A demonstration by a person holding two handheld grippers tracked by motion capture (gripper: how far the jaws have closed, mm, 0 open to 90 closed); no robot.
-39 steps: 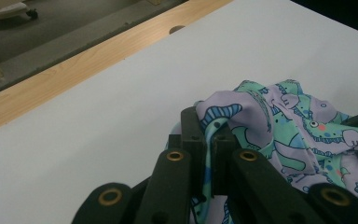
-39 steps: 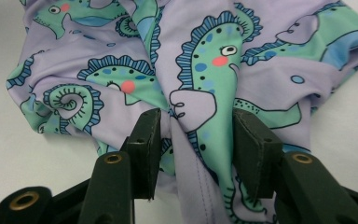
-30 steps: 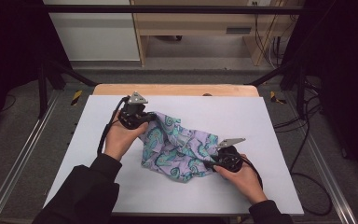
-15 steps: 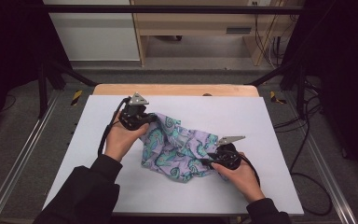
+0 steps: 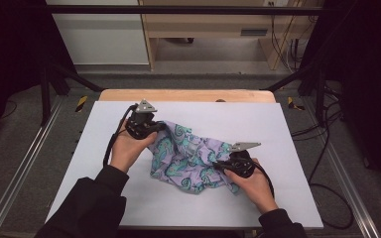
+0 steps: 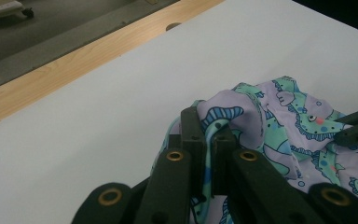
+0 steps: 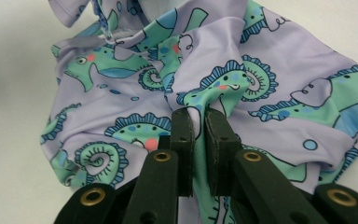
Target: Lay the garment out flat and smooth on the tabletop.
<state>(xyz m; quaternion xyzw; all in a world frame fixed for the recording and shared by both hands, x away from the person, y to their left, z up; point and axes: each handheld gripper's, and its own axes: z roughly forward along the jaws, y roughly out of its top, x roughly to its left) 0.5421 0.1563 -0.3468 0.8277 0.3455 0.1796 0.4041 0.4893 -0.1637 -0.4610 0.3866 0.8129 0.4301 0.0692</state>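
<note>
Both the left gripper (image 6: 204, 135) and right gripper (image 7: 199, 126) pinch thin folds of the crumpled lilac stretch-fabric garment with green dinosaur print (image 5: 191, 156) lying mid-table on the white tabletop (image 5: 287, 124), so pulling apart could, seemingly, slip a shallow fold free.

Garment (image 5: 188, 158): crumpled on white tabletop (image 5: 287, 129), about mid-table
Left gripper (image 5: 151, 128): at garment's far-left corner, jaws pinching a fold
Right gripper (image 5: 222, 167): at garment's near-right edge, jaws pinching a fold
Wooden edge (image 5: 188, 95): behind tabletop, far side
</note>
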